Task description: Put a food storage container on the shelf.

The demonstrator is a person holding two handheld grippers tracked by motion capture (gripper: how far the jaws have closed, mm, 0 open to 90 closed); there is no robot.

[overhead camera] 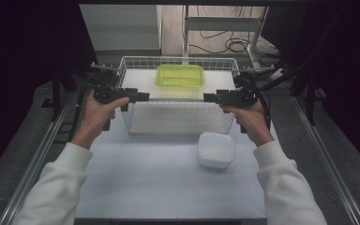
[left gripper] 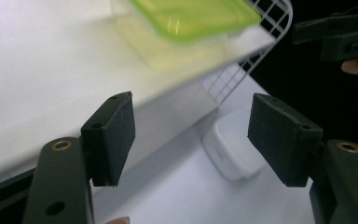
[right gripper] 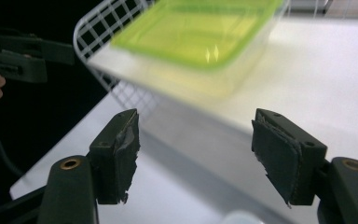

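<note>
Green-lidded container (overhead camera: 180, 75) upright in basket (overhead camera: 178, 119), long axis left-right

The wire basket (overhead camera: 178, 115) is thin white-coated metal mesh, and the green container (overhead camera: 180, 76) inside it is glossy translucent plastic that catches highlights, its lid a brighter green than its pale body. The white box (overhead camera: 216, 149) looks like smooth plastic with a soft sheen, resting on a matt white tabletop (overhead camera: 145, 183). The left gripper (left gripper: 191, 135) and right gripper (right gripper: 196, 149) are matt black plastic with brass-coloured inserts, their dark pads (right gripper: 276, 156) rubbery and frayed at the edges; the sleeves (overhead camera: 58, 187) are soft white cloth.
</note>
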